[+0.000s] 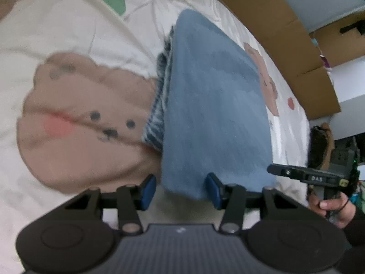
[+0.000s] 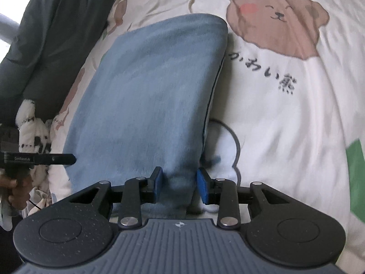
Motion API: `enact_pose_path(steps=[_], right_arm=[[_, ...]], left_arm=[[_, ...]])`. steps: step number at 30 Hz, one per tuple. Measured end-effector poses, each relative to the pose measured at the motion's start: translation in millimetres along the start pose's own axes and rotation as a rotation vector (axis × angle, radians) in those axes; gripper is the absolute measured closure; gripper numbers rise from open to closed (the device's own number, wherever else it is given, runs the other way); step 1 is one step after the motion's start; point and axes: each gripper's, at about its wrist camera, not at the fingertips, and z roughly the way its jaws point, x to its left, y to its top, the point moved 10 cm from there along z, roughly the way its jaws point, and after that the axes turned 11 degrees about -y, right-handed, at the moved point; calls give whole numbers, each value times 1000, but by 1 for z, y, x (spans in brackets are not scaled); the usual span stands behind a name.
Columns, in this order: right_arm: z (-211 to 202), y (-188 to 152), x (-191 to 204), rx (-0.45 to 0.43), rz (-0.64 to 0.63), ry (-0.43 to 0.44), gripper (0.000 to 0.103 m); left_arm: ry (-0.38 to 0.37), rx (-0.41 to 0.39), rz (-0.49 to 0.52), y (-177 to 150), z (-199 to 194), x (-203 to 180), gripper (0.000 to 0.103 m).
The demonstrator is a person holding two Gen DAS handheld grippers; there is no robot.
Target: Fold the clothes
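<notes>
Folded blue jeans (image 1: 212,105) lie on a cream quilt printed with brown bears (image 1: 75,125). In the left wrist view my left gripper (image 1: 181,189) stands open at the near end of the jeans. The fabric's corner lies between its blue pads (image 1: 148,189), which do not press on it. In the right wrist view the jeans (image 2: 148,96) stretch away from my right gripper (image 2: 180,185). Its jaws are apart, with a narrow end of denim lying loose between the pads (image 2: 158,182). Each view shows the other gripper side-on at its edge: the right gripper (image 1: 277,171) and the left gripper (image 2: 68,159).
A brown cardboard box (image 1: 285,45) runs along the far side of the bed. A dark grey garment (image 2: 45,45) and a crumpled white patterned cloth (image 2: 32,125) lie left of the jeans. A hand (image 1: 335,210) grips the right gripper's handle.
</notes>
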Motion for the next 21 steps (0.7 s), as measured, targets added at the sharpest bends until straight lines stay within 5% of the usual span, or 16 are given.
enact_pose_path(steps=[9,21], right_arm=[[0,-8,-3,47,91,54,41],[8,-16,12,77,111,91,31]], left_arm=[[-162,1,-116,-11,28,-10,39],[-341,30,-96,-22,77,-47,40]])
